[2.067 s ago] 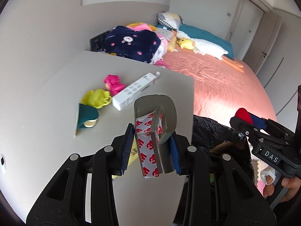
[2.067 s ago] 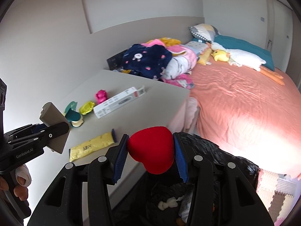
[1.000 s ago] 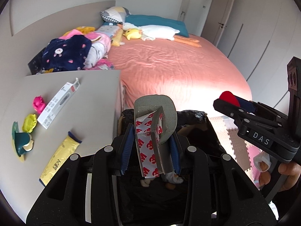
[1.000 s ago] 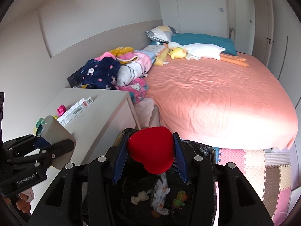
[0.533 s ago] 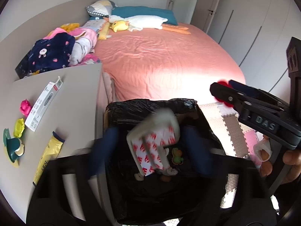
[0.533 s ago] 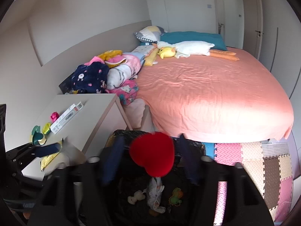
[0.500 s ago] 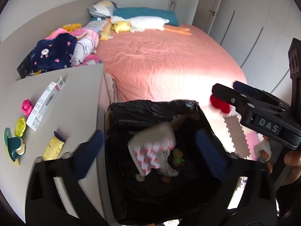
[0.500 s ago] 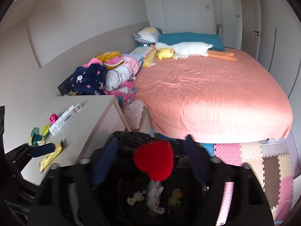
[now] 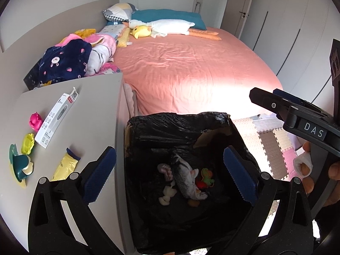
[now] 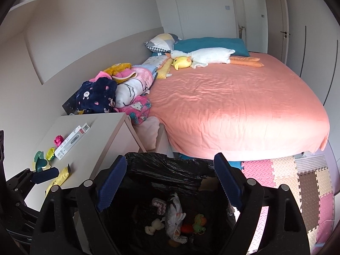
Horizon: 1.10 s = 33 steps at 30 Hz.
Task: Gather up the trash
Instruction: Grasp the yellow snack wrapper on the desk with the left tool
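Two grippers, left gripper (image 9: pixel 169 175) and right gripper (image 10: pixel 169 179), gape wide and empty above one black-lined trash bin (image 9: pixel 170 125); beside it, five items dot one nightstand (image 9: pixel 93 97).

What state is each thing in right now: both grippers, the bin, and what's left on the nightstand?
left gripper: open, empty, over the bin.
right gripper: open, empty, over the bin.
trash bin: black liner, open, toys at the bottom.
white box: lying flat on the nightstand, end flap open.
yellow packet: lying flat near the nightstand's front edge.
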Motion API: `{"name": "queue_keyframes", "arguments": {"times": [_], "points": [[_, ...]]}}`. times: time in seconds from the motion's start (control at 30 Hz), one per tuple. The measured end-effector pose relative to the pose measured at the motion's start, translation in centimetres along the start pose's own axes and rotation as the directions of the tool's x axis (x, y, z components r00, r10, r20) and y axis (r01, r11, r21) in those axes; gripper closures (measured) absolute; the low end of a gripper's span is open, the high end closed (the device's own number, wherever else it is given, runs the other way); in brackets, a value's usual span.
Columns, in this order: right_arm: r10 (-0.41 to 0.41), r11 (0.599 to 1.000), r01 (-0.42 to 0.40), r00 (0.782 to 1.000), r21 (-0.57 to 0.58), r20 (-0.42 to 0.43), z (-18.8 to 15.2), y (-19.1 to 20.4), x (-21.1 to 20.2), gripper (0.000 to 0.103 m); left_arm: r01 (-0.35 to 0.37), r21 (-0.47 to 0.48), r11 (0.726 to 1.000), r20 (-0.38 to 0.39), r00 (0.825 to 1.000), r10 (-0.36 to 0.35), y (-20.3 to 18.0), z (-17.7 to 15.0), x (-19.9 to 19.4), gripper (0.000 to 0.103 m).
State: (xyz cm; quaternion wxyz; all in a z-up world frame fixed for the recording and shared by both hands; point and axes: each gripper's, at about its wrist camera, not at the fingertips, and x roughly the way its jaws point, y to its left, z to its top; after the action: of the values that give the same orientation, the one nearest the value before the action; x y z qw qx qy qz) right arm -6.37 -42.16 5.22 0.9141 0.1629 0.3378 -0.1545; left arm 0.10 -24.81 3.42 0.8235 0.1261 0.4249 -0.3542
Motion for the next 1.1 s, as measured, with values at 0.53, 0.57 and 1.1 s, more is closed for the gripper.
{"name": "queue_keyframes", "arguments": {"times": [0.53,0.57,1.1], "points": [[0.056,0.998,-0.058,0.998,-0.037,-0.038,-0.3,3.3,1.8,0.019,-0.08,-0.054,0.995,-0.008,0.997,0.08,3.3,-1.8,-0.8,0.006],[0.06,0.997,-0.062,0.997,-0.041,-0.04,-0.4,3.7,1.9,0.019,-0.086,-0.059,0.995,-0.01,0.996,0.085,3.6,-2.0,-0.8,0.006],[0.132,0.984,-0.144,0.985,-0.108,-0.112,-1.2,9.4,4.7,0.019,-0.175,-0.17,0.97,-0.044,0.984,0.17,10.2,-4.6,-0.9,0.006]]}}
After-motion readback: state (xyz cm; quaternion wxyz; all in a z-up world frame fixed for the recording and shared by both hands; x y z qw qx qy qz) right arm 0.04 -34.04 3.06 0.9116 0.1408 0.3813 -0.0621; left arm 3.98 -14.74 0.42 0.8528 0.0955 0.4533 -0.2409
